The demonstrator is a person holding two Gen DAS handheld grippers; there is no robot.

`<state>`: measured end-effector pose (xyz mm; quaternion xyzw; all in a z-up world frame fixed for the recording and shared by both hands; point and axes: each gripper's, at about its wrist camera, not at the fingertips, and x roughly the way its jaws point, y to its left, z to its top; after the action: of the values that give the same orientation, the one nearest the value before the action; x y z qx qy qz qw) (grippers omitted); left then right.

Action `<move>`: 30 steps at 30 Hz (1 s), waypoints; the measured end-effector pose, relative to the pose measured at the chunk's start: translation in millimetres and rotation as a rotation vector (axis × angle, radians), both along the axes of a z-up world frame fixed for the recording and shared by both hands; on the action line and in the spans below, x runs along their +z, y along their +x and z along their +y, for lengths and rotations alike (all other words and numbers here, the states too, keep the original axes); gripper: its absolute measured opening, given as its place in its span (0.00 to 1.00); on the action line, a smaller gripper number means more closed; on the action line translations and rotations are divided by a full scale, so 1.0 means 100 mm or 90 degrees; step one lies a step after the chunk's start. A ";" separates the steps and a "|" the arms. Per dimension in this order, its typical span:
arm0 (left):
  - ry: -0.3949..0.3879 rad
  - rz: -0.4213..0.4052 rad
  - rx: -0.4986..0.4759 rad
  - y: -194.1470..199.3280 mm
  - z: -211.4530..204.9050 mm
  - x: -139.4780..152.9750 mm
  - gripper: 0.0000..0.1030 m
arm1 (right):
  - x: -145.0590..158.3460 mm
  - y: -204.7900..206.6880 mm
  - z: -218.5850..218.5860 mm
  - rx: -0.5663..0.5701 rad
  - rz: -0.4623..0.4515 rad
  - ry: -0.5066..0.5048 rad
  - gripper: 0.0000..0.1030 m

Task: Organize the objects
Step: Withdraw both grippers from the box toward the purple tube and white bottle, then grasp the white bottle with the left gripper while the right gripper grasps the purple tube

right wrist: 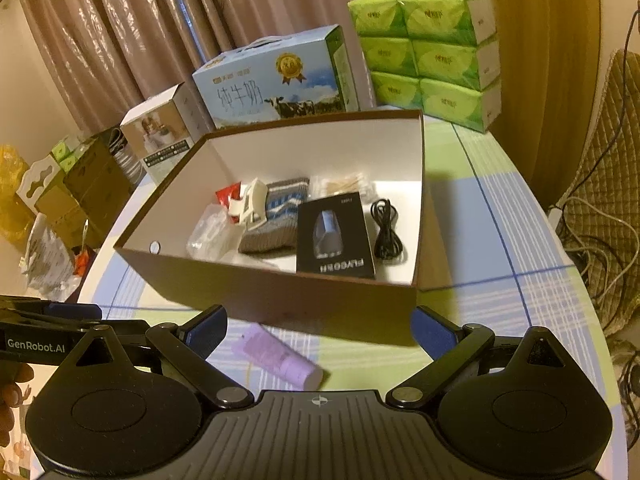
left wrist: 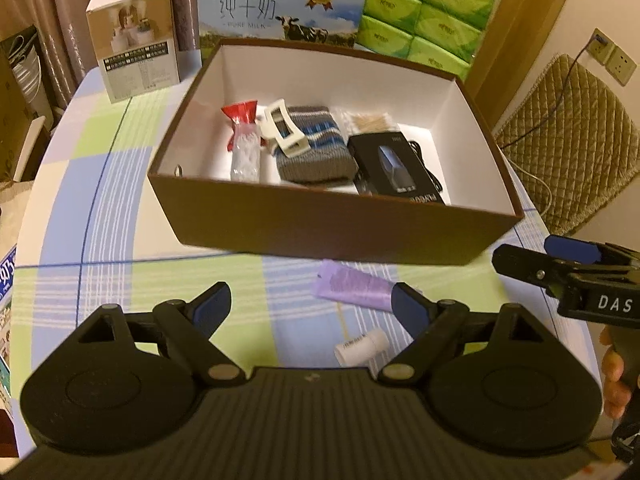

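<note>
A brown box [left wrist: 328,222] [right wrist: 280,292] with a white inside stands on the checked tablecloth. It holds a red-topped packet [left wrist: 242,140], a white hair claw [left wrist: 282,128], a grey knitted sock [left wrist: 316,152], a black carton [left wrist: 396,168] [right wrist: 334,236], a black cable [right wrist: 386,232] and cotton swabs [right wrist: 344,185]. In front of it lie a purple tube [left wrist: 354,286] [right wrist: 280,356] and a small white tube [left wrist: 362,346]. My left gripper [left wrist: 310,306] is open just above them, holding nothing. My right gripper [right wrist: 320,330] is open and empty over the purple tube.
Behind the brown box stand a blue milk carton [left wrist: 280,4] [right wrist: 276,80], green tissue packs [left wrist: 428,12] [right wrist: 432,52] and a small beige box [left wrist: 136,40] [right wrist: 160,132]. A quilted chair [left wrist: 572,132] is at the right. Clutter lies on the floor to the left [right wrist: 52,208].
</note>
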<state>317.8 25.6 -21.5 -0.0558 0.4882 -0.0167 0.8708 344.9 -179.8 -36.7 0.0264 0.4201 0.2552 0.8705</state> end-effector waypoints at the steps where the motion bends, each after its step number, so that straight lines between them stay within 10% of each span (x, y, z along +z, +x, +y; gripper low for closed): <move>1: 0.000 0.002 -0.002 -0.02 -0.02 -0.01 0.82 | -0.01 -0.02 -0.01 -0.001 0.002 -0.001 0.93; 30: -0.007 0.048 -0.010 -0.39 -0.22 -0.40 0.82 | -0.38 -0.36 -0.14 0.006 0.066 -0.029 0.93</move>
<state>278.8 4.0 -61.1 -0.0575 0.5208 -0.0240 0.8514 309.4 -193.7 -74.5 0.0177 0.4704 0.2480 0.8467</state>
